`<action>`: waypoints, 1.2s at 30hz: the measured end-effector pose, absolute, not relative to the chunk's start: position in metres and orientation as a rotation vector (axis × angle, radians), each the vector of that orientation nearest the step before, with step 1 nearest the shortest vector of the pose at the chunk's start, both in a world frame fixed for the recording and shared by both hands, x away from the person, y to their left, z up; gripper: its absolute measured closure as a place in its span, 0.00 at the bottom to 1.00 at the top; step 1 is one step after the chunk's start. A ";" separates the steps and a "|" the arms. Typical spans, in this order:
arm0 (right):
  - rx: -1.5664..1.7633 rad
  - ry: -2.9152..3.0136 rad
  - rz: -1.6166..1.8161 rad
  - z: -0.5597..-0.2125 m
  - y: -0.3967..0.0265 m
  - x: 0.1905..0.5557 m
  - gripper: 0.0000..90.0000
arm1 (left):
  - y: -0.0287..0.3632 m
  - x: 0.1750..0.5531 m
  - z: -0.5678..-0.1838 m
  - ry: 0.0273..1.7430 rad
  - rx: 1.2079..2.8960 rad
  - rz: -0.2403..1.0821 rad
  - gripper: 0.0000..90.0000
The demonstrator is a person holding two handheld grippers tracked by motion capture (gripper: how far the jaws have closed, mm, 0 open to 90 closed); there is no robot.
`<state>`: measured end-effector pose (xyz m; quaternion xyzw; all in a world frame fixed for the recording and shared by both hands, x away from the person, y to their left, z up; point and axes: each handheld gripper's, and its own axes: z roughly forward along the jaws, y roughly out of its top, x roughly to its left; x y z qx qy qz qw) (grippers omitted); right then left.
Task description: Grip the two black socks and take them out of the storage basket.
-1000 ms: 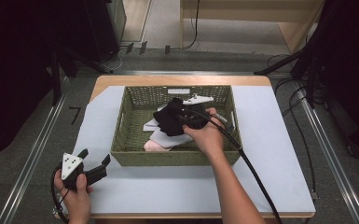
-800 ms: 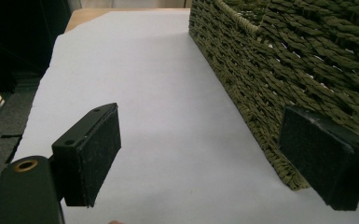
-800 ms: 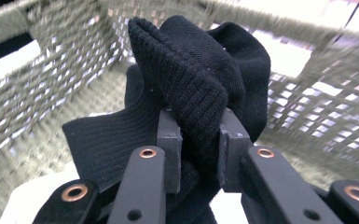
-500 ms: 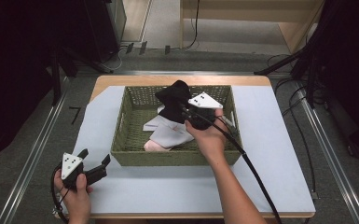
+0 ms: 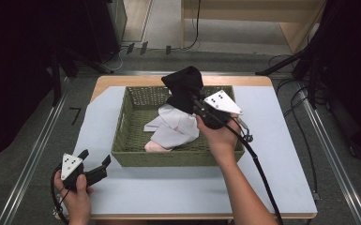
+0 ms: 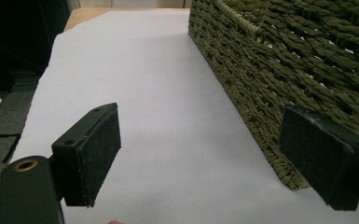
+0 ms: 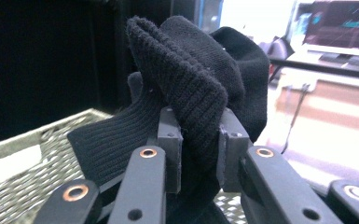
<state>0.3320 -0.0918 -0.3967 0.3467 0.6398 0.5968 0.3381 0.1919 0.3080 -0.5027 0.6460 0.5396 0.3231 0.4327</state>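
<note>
At the near left corner of the table (image 5: pixel 290 197), the left gripper (image 5: pixel 95 167) rests in the person's left hand (image 5: pixel 75 197) on the pale sheet (image 5: pixel 169 187) that covers the tabletop. Its jaws stand wide apart with nothing between them; in the left gripper view the two black pads (image 6: pixel 93 154) frame bare sheet, with the woven side wall of the basket (image 6: pixel 279 70) just beside the pad on that view's right. A broad strip of uncovered sheet runs from this gripper along the basket's near wall, and more lies open between the basket's left wall and the sheet's left edge.

The green wicker basket (image 5: pixel 136 136) sits in the middle of the table, its far rim close to the table's far edge. Inside it lie pale folded cloths (image 5: pixel 176 129), white with a pinkish piece near the front wall.

Over the basket's far right part, the right gripper (image 5: pixel 198 104) is held up in the right hand (image 5: pixel 220 136), clenched on a black knitted sock (image 5: pixel 184 88). The sock hangs above the rim, its lower end near the pale cloths; whether they touch is unclear. In the right gripper view the jaws pinch a ribbed fold of the sock (image 7: pixel 191 93), with the basket rim (image 7: pixel 37 135) low behind it.

To the right of the basket, the sheet lies open out to the table's right edge.
</note>
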 end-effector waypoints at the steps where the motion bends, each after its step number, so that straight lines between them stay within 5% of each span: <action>1: 0.908 1.621 1.561 -0.391 -0.101 0.329 0.85 | 0.308 0.192 -0.503 1.343 1.611 0.808 0.16; 19: 1.024 1.358 1.521 -0.378 -0.195 0.319 0.85 | 0.308 0.192 -0.503 1.343 1.608 0.811 0.16; 36: 1.346 1.356 1.305 -0.460 -0.269 0.321 0.84 | 0.307 0.191 -0.503 1.338 1.611 0.821 0.16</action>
